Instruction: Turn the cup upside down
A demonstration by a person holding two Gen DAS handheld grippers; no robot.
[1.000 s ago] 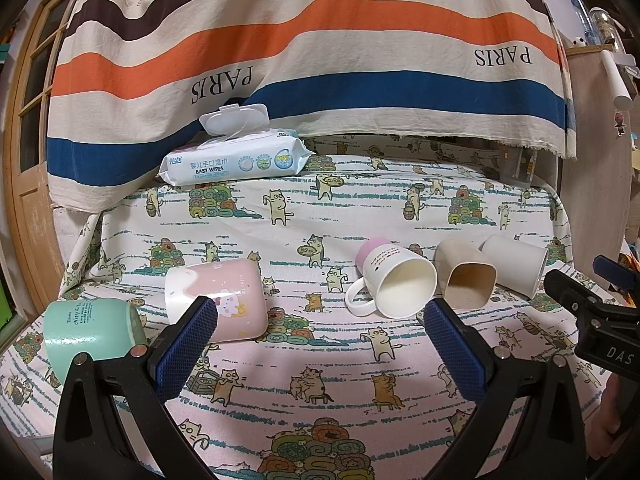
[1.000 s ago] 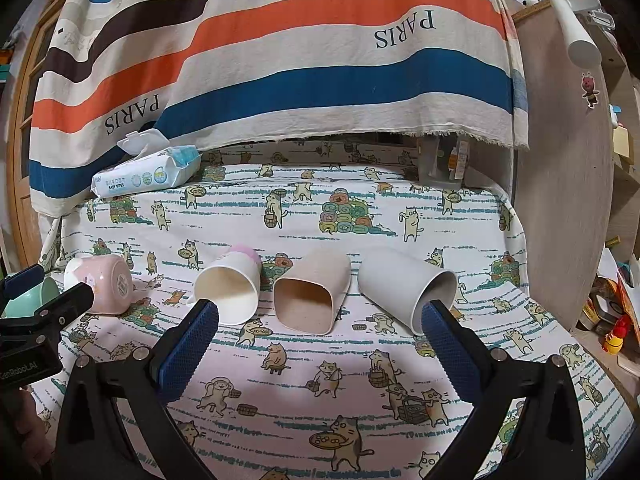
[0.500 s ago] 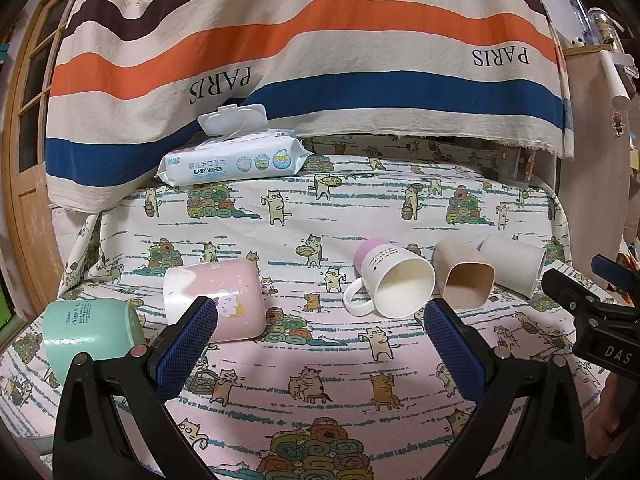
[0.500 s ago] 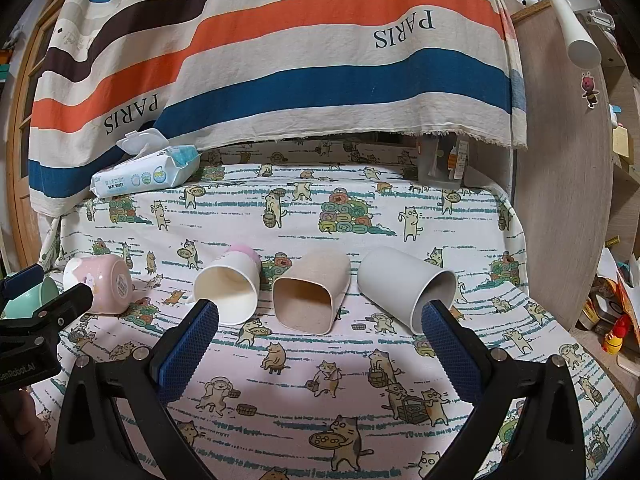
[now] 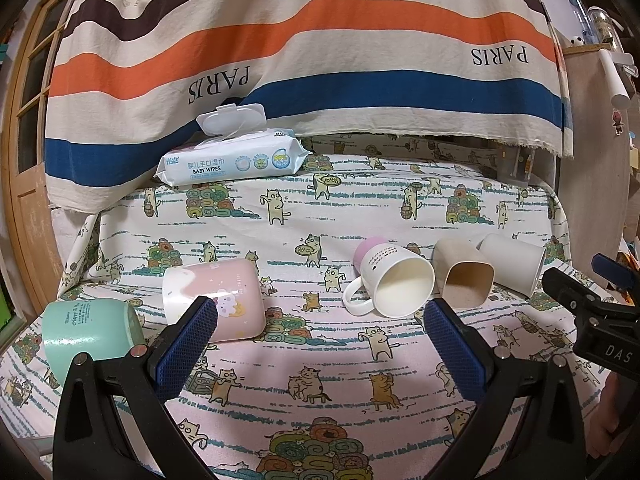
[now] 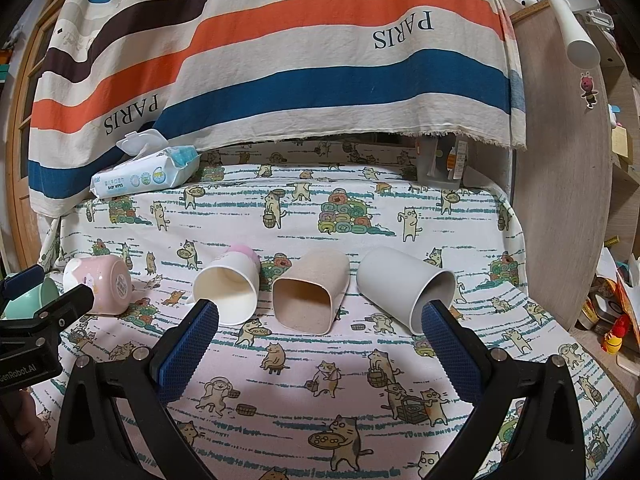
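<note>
Both your jaws gape empty; that beige cup at frame centre looks light, stiff, slick—pinch its rim wall.

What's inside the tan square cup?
The tan square cup lies on its side, mouth facing the right wrist camera. The inner walls visible look bare, with nothing in them. The far bottom is in shadow, so I can't rule out something small there.
</note>
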